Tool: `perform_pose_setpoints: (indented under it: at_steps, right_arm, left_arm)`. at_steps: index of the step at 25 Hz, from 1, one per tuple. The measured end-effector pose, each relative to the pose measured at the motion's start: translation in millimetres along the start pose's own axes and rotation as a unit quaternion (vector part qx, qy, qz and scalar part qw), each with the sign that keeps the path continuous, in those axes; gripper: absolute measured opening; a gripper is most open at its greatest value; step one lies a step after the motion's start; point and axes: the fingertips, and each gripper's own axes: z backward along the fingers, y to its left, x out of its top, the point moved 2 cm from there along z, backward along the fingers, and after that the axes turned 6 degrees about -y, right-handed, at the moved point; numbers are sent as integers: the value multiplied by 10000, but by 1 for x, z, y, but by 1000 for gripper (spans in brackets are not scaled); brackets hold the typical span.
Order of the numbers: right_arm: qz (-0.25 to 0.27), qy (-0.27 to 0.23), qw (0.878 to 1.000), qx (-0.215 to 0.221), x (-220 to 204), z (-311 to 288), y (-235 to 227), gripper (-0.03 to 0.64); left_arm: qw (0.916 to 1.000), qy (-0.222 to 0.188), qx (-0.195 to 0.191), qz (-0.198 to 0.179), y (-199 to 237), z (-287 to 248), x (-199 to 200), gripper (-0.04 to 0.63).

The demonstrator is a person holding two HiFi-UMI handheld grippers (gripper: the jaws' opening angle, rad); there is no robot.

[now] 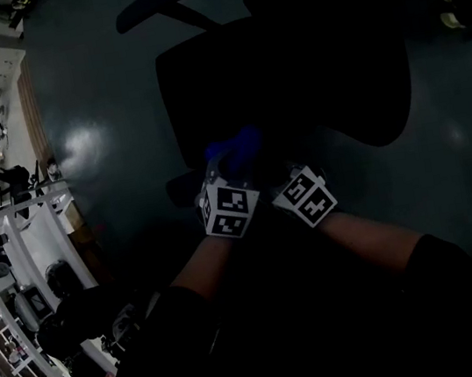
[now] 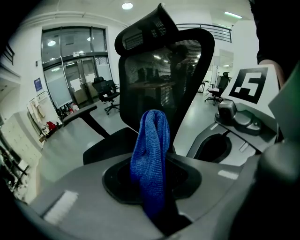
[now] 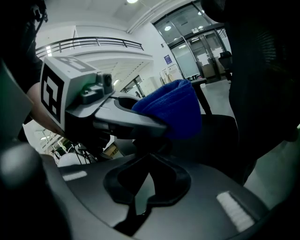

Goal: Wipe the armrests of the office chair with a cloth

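Holding the left tool [image 2: 150, 186] clamped on a blue cloth [image 2: 151, 149], we keep it just in front of the black office chair [image 1: 288, 68]. The left gripper view shows the jaws pressed onto the lower end of the cloth. The rest of the cloth stands up from them as a folded, rounded bunch.

Beyond the cloth rises the mesh back [image 2: 164, 79] of the chair, with its headrest [image 2: 147, 29] on top. One armrest [image 2: 79, 113] reaches out to the left of the cloth, well apart from it, and nothing touches it.

The head view is dark. It shows the cloth as a blue patch at the near edge of the chair seat, just above the marker cube [image 1: 229, 209] of the left tool.

Our right tool [image 3: 149, 161] sits just beside the left one, on its right. Its jaws are drawn together at the tips, with only a thin sliver of light between them lower down, and they grip nothing. In its view the left tool crosses from the left, and the blue bunch sits past the jaw tips, above them.

The chair stands on a dark, glossy floor [image 1: 97, 152]. White racks [image 1: 14, 245] line the left edge of the head view. Farther back in the room are another office chair [image 2: 107, 89] and glass doors [image 2: 75, 61].
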Motion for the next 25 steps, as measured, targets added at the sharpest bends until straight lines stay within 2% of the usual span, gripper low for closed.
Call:
perform_pose_setpoints:
  at_steps: [5,7,11,14,20,25]
  right_arm:
    - [116,59,9998,150,-1,-6,11,6]
    - [162,100,9996,210,1,-5,11,5]
    - [242,198,9992,264,2,-1,9,5]
    - [273,230,9991,236,4,-3,4,5]
    - [348,181,9992,126,5,-8,-1,5]
    - [186,204,9996,-113,1,-3,-11,5]
  left_arm:
    - [9999,-126,-87,25,-16,6,6,95]
    - [9997,-198,-13,136,-16,8,10,97]
    - [9982,-405,305,315,-1,25,18,97]
    - [9965,-517,579,316,21,43,17,97]
    - [9904,-493,1207,450,70,94,-9,97]
    - [9843,-376,1637,547,104,138,-35,97]
